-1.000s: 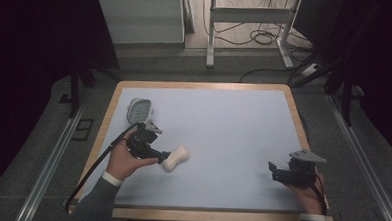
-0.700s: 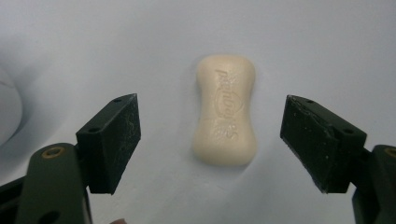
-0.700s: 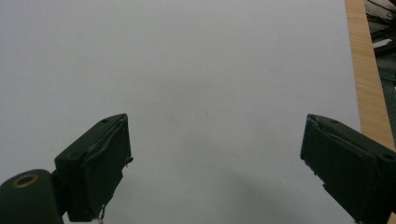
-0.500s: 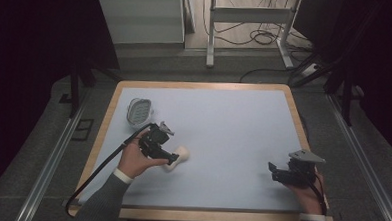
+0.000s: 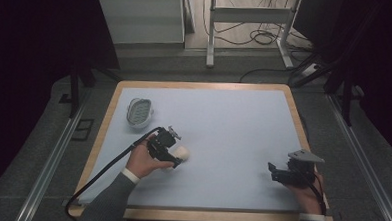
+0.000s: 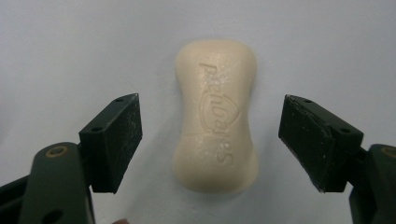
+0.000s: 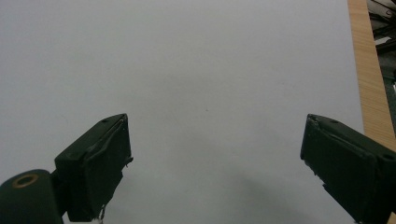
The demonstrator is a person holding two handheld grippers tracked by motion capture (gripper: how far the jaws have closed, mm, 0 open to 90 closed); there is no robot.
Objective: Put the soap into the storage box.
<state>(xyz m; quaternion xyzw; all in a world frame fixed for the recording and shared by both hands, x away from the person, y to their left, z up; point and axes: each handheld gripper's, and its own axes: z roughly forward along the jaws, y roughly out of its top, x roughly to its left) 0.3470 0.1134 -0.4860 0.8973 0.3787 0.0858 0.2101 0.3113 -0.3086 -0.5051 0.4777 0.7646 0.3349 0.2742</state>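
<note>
A cream bar of soap [image 6: 215, 114] with embossed lettering lies flat on the pale blue table top. My left gripper [image 6: 210, 135] hangs open right over it, one jaw on each side of the bar, neither touching it. From above, the soap [image 5: 183, 153] pokes out just right of the left gripper [image 5: 174, 162] at the table's left-centre. A white soap dish [image 5: 139, 111] with a ribbed grey inset sits at the far left. My right gripper [image 5: 273, 172] rests open near the front right corner, and between its jaws [image 7: 215, 154] there is bare table.
The table [image 5: 233, 122] has a wooden rim [image 7: 369, 74], close on the right gripper's right side. A black cable [image 5: 101, 174] trails from the left gripper over the front left edge. Metal rails flank the table; a desk frame and cables stand behind it.
The left hand has swung its gripper rightward and down over the soap, which has shifted slightly right. The right gripper has stayed still.
</note>
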